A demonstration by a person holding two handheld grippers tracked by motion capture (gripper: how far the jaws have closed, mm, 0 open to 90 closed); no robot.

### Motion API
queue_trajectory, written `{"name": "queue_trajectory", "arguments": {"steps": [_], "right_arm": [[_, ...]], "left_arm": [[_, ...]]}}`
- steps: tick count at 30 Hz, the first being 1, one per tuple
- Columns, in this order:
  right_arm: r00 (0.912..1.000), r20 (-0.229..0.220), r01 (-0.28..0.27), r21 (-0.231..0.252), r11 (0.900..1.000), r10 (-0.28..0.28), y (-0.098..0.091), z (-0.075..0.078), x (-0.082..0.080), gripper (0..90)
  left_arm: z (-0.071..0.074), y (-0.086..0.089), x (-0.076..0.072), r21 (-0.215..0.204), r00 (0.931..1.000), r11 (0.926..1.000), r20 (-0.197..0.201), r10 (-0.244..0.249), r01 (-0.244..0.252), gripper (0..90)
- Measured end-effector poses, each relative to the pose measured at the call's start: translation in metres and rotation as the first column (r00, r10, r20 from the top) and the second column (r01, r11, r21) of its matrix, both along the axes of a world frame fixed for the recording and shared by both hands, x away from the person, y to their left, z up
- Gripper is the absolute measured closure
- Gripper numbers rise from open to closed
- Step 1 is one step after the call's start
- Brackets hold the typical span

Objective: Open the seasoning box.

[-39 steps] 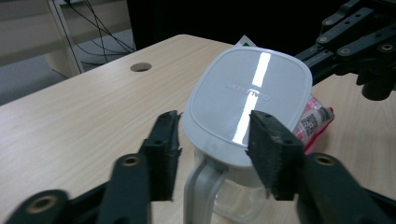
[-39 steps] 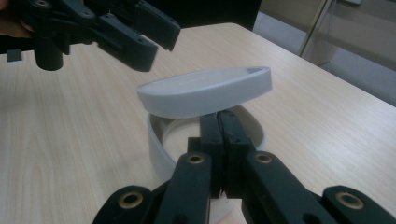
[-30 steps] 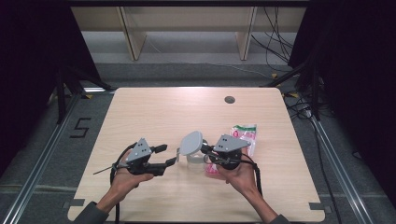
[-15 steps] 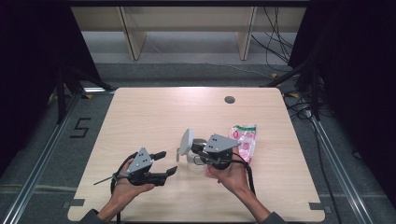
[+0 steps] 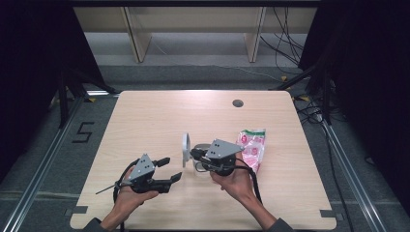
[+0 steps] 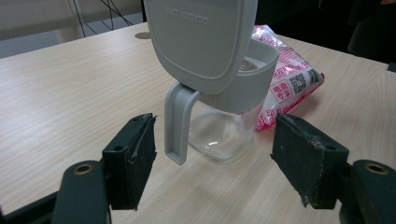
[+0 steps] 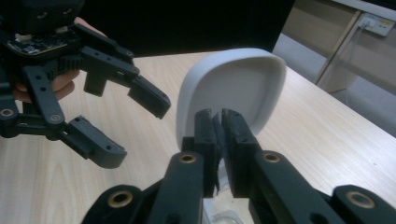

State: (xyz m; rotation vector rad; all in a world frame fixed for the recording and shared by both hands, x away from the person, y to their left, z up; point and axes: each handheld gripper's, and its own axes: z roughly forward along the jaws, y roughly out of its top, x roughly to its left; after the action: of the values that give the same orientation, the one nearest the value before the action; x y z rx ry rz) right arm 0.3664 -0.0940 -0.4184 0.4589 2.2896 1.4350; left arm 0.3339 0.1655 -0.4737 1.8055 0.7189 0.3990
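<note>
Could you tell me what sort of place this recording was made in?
Probably a lab recording station rather than a home: a bare wooden table ringed by dark curtains, metal floor rails and loose cables behind.

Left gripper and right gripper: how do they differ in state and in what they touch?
The left gripper has its jaws wide apart and holds nothing; they have just been opening. The right gripper is nearly shut, pinching the edge of the jar's raised grey lid. The left gripper sits short of the clear jar; the right gripper is at it. Both are hand-held, black-jawed, and low over the wooden table.
</note>
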Motion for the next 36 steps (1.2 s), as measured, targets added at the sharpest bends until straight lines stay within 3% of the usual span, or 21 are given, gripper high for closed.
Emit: {"name": "queue_trajectory", "arguments": {"steps": [8, 14, 16, 17, 18, 19, 20, 23, 26, 27, 29, 31, 32, 33, 34, 35, 36], "right_arm": [[0.9944, -0.023, 0.104, 0.046, 0.9935, -0.103, -0.036, -0.001, 0.007, 71.9], [0.9748, -0.051, 0.22, 0.054, 0.9741, -0.217, -0.071, -0.006, 0.011, 60.2], [0.9646, -0.065, 0.259, 0.053, 0.9644, -0.256, -0.083, -0.009, 0.012, 55.4], [0.9581, -0.059, 0.283, 0.055, 0.9575, -0.28, -0.089, -0.01, 0.012, 53.0], [0.9465, -0.099, 0.314, 0.061, 0.9476, -0.307, -0.094, -0.012, 0.011, 51.4], [0.94, -0.094, 0.334, 0.064, 0.9402, -0.328, -0.1, -0.014, 0.012, 49.4], [0.9374, -0.099, 0.341, 0.061, 0.9382, -0.334, -0.106, -0.014, 0.013, 48.2], [0.9164, -0.112, 0.395, 0.099, 0.9133, -0.384, -0.118, -0.02, 0.012, 43.6], [0.9015, -0.131, 0.426, 0.101, 0.899, -0.413, -0.129, -0.024, 0.011, 39.0], [0.8943, -0.137, 0.441, 0.106, 0.8913, -0.426, -0.132, -0.025, 0.01, 35.5], [0.8717, -0.153, 0.482, 0.096, 0.871, -0.465, -0.139, -0.026, 0.009, 34.5], [0.8681, -0.144, 0.49, 0.09, 0.8674, -0.475, -0.144, -0.028, 0.01, 31.7], [0.8578, -0.145, 0.508, 0.092, 0.8565, -0.493, -0.147, -0.029, 0.009, 31.0], [0.8394, -0.168, 0.535, 0.083, 0.8409, -0.517, -0.149, -0.029, 0.007, 30.8], [0.8335, -0.16, 0.545, 0.083, 0.8342, -0.529, -0.153, -0.03, 0.008, 29.4], [0.8179, -0.183, 0.567, 0.094, 0.8184, -0.546, -0.154, -0.031, 0.006, 28.1], [0.8133, -0.185, 0.573, 0.088, 0.8149, -0.552, -0.157, -0.032, 0.007, 27.2]], "left_arm": [[0.0, 0.001, -0.002, 0.019, 1.0, 0.9998, 0.003, 0.006, -0.006, 28.8], [-0.002, 0.001, -0.002, 0.013, 1.0, 0.9999, -0.003, 0.003, -0.003, 28.2], [-0.002, 0.002, -0.002, 0.017, 1.0, 0.9999, 0.002, 0.0, 0.0, 28.2], [-0.002, 0.002, -0.003, 0.018, 1.0, 0.9998, 0.003, 0.001, -0.001, 28.1], [-0.002, 0.002, -0.003, 0.019, 1.0, 0.9998, 0.004, 0.004, -0.004, 28.1], [-0.002, 0.002, -0.003, 0.023, 1.0, 0.9997, 0.008, 0.003, -0.003, 28.1], [-0.002, 0.003, -0.003, 0.025, 1.0, 0.9997, 0.006, 0.005, -0.005, 28.1], [-0.002, 0.003, -0.003, 0.026, 0.9999, 0.9996, 0.005, 0.011, -0.011, 28.1], [-0.003, 0.001, -0.002, 0.016, 1.0, 0.9999, 0.006, 0.005, -0.005, 28.0], [-0.003, 0.001, -0.003, 0.016, 1.0, 0.9999, 0.007, 0.004, -0.004, 28.1], [-0.003, 0.001, -0.003, 0.012, 1.0, 0.9999, 0.007, 0.006, -0.006, 28.1], [-0.003, 0.0, -0.003, 0.007, 1.0, 1.0, 0.006, 0.006, -0.006, 28.1], [-0.003, 0.001, -0.003, 0.015, 0.9999, 0.9998, 0.004, 0.011, -0.011, 28.1], [-0.003, 0.001, -0.003, 0.015, 0.9999, 0.9998, 0.003, 0.011, -0.011, 28.1], [-0.003, 0.001, -0.003, 0.018, 0.9999, 0.9998, 0.005, 0.01, -0.01, 28.1], [-0.003, 0.001, -0.002, 0.018, 0.9999, 0.9998, 0.004, 0.011, -0.011, 28.1], [-0.003, 0.001, -0.002, 0.018, 0.9999, 0.9998, 0.002, 0.014, -0.014, 28.1]]}}
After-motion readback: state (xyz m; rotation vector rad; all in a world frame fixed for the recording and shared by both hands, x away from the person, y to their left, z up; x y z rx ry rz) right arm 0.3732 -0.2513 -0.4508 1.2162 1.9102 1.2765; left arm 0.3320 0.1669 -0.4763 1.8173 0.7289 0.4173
